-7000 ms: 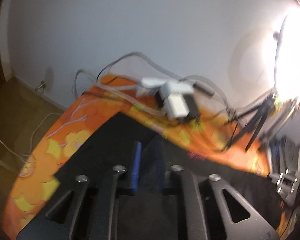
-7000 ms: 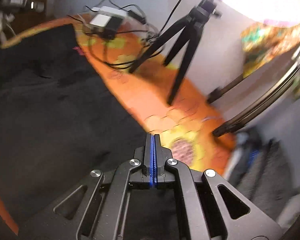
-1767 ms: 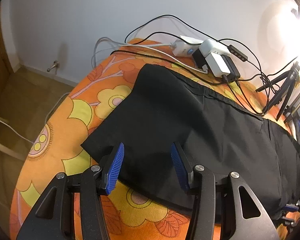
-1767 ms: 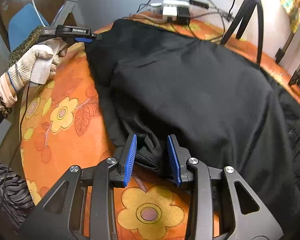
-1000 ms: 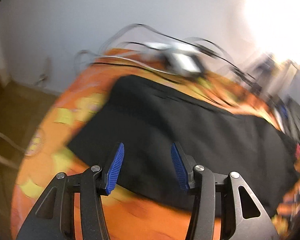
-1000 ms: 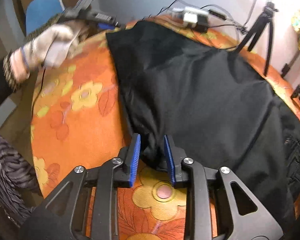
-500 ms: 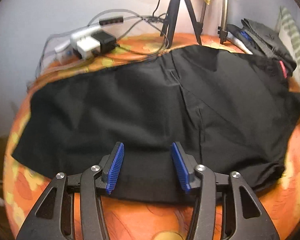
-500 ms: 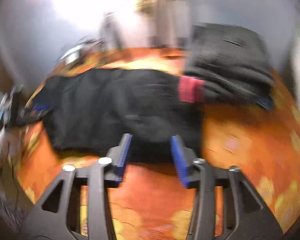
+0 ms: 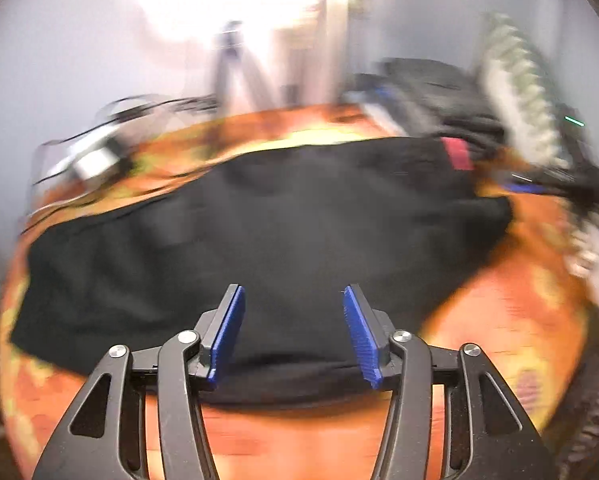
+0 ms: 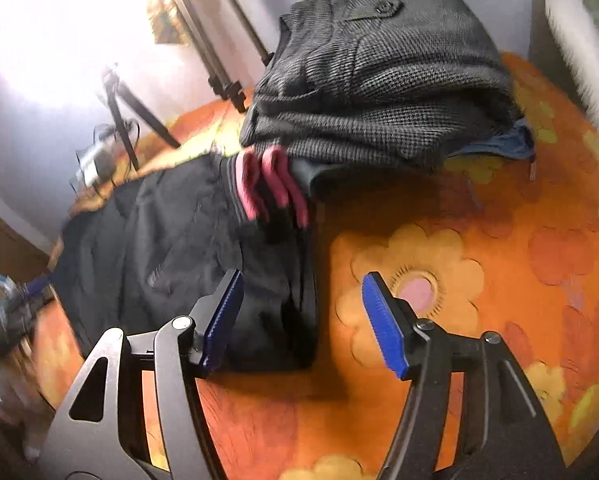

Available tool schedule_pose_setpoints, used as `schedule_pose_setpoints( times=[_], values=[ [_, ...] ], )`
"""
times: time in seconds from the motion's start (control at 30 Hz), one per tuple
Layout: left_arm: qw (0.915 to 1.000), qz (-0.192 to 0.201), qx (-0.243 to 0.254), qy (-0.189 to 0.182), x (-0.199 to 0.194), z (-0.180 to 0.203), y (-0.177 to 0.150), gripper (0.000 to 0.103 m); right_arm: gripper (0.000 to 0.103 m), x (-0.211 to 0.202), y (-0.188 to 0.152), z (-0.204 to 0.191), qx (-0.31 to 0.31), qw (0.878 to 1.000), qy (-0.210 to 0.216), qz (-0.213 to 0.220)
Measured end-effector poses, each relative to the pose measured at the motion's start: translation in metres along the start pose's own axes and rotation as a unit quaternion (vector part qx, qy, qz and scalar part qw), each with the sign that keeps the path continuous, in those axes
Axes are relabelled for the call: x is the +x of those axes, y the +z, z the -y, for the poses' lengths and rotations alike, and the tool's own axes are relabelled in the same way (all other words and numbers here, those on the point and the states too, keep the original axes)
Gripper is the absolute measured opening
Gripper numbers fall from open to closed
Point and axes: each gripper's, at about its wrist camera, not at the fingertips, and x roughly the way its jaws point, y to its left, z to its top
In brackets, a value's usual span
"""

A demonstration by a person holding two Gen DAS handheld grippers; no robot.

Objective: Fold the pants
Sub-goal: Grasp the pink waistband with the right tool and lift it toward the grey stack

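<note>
The black pants point(image 9: 267, 232) lie spread lengthwise across the orange flowered cover point(image 9: 511, 320), with a pink band point(image 9: 457, 154) at the far right end. My left gripper point(image 9: 293, 322) hovers over their near edge, its jaws opening, nothing between the blue pads. In the right wrist view the pants point(image 10: 171, 236) end near the pink band point(image 10: 275, 184). My right gripper point(image 10: 299, 316) is above that end's near corner, its jaws opening and wide apart, the pads pressing on nothing.
A folded grey houndstooth garment point(image 10: 375, 76) lies on a pile just beyond the pants' end, with blue fabric point(image 10: 499, 144) under it. A tripod point(image 10: 127, 112), a power strip with cables point(image 9: 95, 156) and a striped pillow point(image 9: 523, 92) stand at the far side.
Both views have swung right along the pants, from the leg end to the pink-banded end. My right gripper let go of the fold it pinched and opened wide. My left gripper stayed open.
</note>
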Motion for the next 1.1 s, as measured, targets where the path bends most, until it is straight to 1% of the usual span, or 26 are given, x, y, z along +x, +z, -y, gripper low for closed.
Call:
schedule_pose_setpoints(
  times=[0.07, 0.17, 0.23, 0.3, 0.33, 0.4, 0.43, 0.47, 0.53, 0.6, 0.63, 0.67, 0.7, 0.73, 0.77, 0.8, 0.87, 0.93, 1.0, 1.03, 1.1],
  values=[
    [0.9991, -0.004, 0.024, -0.034, 0.006, 0.036, 0.005, 0.054, 0.068, 0.013, 0.009, 0.004, 0.014, 1.000, 0.017, -0.009],
    [0.9957, -0.016, 0.048, -0.078, 0.024, 0.082, 0.013, 0.054, 0.069, 0.033, 0.017, 0.003, 0.008, 0.999, 0.028, -0.022],
    [0.9930, -0.023, 0.059, -0.099, 0.039, 0.108, 0.018, 0.055, 0.069, 0.042, 0.019, -0.001, -0.007, 0.999, 0.033, -0.030],
    [0.9911, -0.027, 0.068, -0.112, 0.051, 0.126, 0.020, 0.056, 0.069, 0.050, 0.020, -0.006, -0.021, 0.999, 0.033, -0.034],
    [0.9901, -0.031, 0.074, -0.115, 0.060, 0.135, 0.022, 0.058, 0.069, 0.053, 0.020, -0.008, -0.030, 0.998, 0.031, -0.035],
    [0.9888, -0.036, 0.090, -0.113, 0.071, 0.149, 0.024, 0.059, 0.069, 0.057, 0.022, -0.007, -0.034, 0.998, 0.030, -0.039],
    [0.9879, -0.039, 0.101, -0.111, 0.078, 0.156, 0.025, 0.059, 0.070, 0.061, 0.022, -0.006, -0.033, 0.998, 0.040, -0.042],
    [0.9876, -0.040, 0.107, -0.108, 0.082, 0.159, 0.025, 0.059, 0.070, 0.063, 0.022, -0.005, -0.030, 0.997, 0.047, -0.044],
    [0.9874, -0.042, 0.115, -0.100, 0.092, 0.164, 0.026, 0.059, 0.073, 0.065, 0.022, -0.007, -0.037, 0.997, 0.050, -0.037],
    [0.9879, -0.044, 0.112, -0.098, 0.098, 0.164, 0.028, 0.059, 0.073, 0.067, 0.022, -0.011, -0.049, 0.997, 0.056, -0.036],
    [0.9880, -0.045, 0.112, -0.096, 0.101, 0.163, 0.028, 0.059, 0.071, 0.069, 0.020, -0.014, -0.054, 0.996, 0.064, -0.037],
    [0.9882, -0.045, 0.113, -0.093, 0.102, 0.163, 0.029, 0.059, 0.065, 0.070, 0.019, -0.017, -0.059, 0.995, 0.066, -0.041],
    [0.9883, -0.044, 0.115, -0.090, 0.104, 0.162, 0.028, 0.059, 0.053, 0.071, 0.019, -0.020, -0.064, 0.995, 0.058, -0.041],
    [0.9884, -0.043, 0.117, -0.086, 0.105, 0.162, 0.028, 0.059, 0.037, 0.072, 0.018, -0.022, -0.067, 0.995, 0.054, -0.043],
    [0.9888, -0.043, 0.116, -0.083, 0.105, 0.161, 0.027, 0.059, 0.029, 0.071, 0.018, -0.022, -0.062, 0.995, 0.066, -0.048],
    [0.9889, -0.043, 0.116, -0.082, 0.106, 0.162, 0.027, 0.059, 0.019, 0.068, 0.019, -0.021, -0.051, 0.994, 0.079, -0.051],
    [0.9892, -0.039, 0.115, -0.082, 0.103, 0.166, 0.025, 0.059, 0.016, 0.058, 0.019, -0.027, -0.055, 0.994, 0.074, -0.053],
    [0.9888, -0.037, 0.112, -0.091, 0.096, 0.166, 0.024, 0.059, 0.015, 0.047, 0.017, -0.035, -0.070, 0.994, 0.065, -0.053],
    [0.9883, -0.031, 0.109, -0.102, 0.083, 0.166, 0.022, 0.059, 0.015, 0.032, 0.016, -0.037, -0.062, 0.993, 0.078, -0.055],
    [0.9879, -0.029, 0.106, -0.110, 0.076, 0.166, 0.021, 0.059, 0.015, 0.021, 0.015, -0.036, -0.048, 0.993, 0.091, -0.058],
    [0.9851, -0.027, 0.099, -0.138, 0.056, 0.166, 0.015, 0.059, 0.014, 0.004, 0.011, -0.032, -0.031, 0.992, 0.106, -0.062]
  ],
)
